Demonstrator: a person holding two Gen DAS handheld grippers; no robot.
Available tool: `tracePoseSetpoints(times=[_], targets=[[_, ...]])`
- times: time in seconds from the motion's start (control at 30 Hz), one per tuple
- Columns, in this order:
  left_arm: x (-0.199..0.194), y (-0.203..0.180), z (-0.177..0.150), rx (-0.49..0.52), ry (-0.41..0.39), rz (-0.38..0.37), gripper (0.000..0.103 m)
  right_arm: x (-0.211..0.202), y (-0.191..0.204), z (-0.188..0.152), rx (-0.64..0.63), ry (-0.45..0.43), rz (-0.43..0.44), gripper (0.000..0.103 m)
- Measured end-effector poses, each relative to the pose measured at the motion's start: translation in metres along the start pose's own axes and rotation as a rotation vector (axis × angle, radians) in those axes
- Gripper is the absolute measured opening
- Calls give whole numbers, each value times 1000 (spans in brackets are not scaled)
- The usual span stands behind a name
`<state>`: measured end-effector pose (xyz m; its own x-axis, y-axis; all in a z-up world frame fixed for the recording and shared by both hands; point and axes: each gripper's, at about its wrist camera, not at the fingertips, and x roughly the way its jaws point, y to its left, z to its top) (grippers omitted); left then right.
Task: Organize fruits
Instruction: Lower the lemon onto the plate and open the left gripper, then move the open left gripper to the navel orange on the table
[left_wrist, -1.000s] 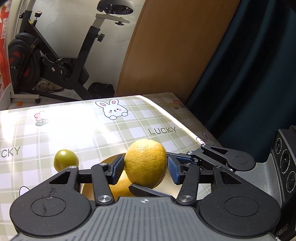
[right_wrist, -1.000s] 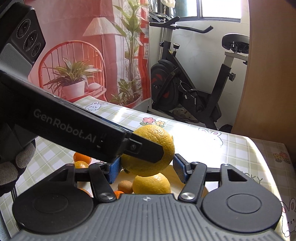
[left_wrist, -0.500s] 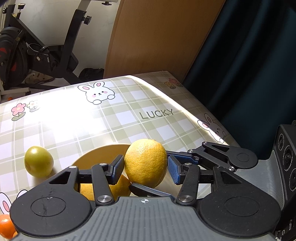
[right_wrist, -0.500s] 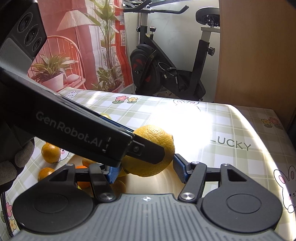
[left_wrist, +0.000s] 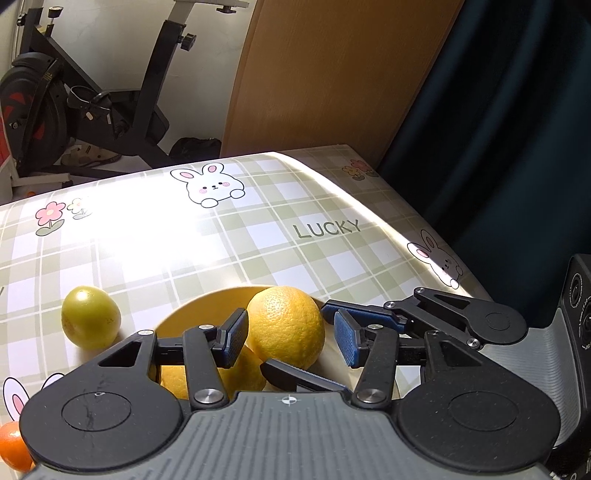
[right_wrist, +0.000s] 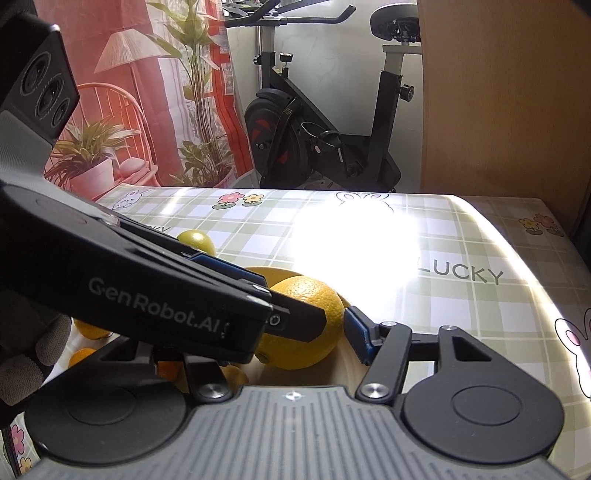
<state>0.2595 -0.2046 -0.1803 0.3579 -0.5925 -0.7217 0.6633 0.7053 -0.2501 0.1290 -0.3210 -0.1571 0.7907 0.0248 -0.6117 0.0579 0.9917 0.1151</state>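
A large yellow orange (left_wrist: 284, 328) hangs low over a yellow bowl (left_wrist: 207, 306) on the checked tablecloth. My left gripper (left_wrist: 288, 325) is shut on it from the sides. My right gripper (right_wrist: 293, 332) grips the same orange (right_wrist: 310, 332) crosswise. Its fingers (left_wrist: 295, 373) show before and behind the fruit in the left wrist view. In the right wrist view the left gripper's body (right_wrist: 166, 295) hides the right gripper's left pad. A second orange (left_wrist: 243, 373) lies in the bowl underneath.
A yellow-green fruit (left_wrist: 90, 317) sits on the cloth left of the bowl. Small oranges (right_wrist: 83, 356) lie at the near left. A gloved hand (right_wrist: 33, 354) holds the left gripper. Beyond the table's far edge stands an exercise bike (right_wrist: 325, 129); a dark curtain (left_wrist: 498, 129) borders the right edge.
Both grippers have sunk together with the orange towards the bowl, whose rim now shows more fully. The grip on the orange looks the same.
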Motion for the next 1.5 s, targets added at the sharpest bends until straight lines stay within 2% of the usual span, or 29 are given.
tracePoseSetpoints(times=[0.27, 0.67, 1.03, 1.4, 1.5], targets=[[-49, 14, -5, -12, -84, 6, 54, -15, 17, 1, -15, -31, -6, 61], [-135, 72, -40, -103, -182, 61, 54, -36, 61, 6, -71, -68, 28, 61], [-166, 118, -82, -170, -182, 118, 54, -16, 116, 1, -172, 14, 108, 61], [-168, 127, -105, -229, -181, 88, 54, 13, 150, -10, -243, 149, 204, 58], [-165, 128, -110, -241, -176, 78, 54, 17, 157, -15, -269, 177, 197, 56]])
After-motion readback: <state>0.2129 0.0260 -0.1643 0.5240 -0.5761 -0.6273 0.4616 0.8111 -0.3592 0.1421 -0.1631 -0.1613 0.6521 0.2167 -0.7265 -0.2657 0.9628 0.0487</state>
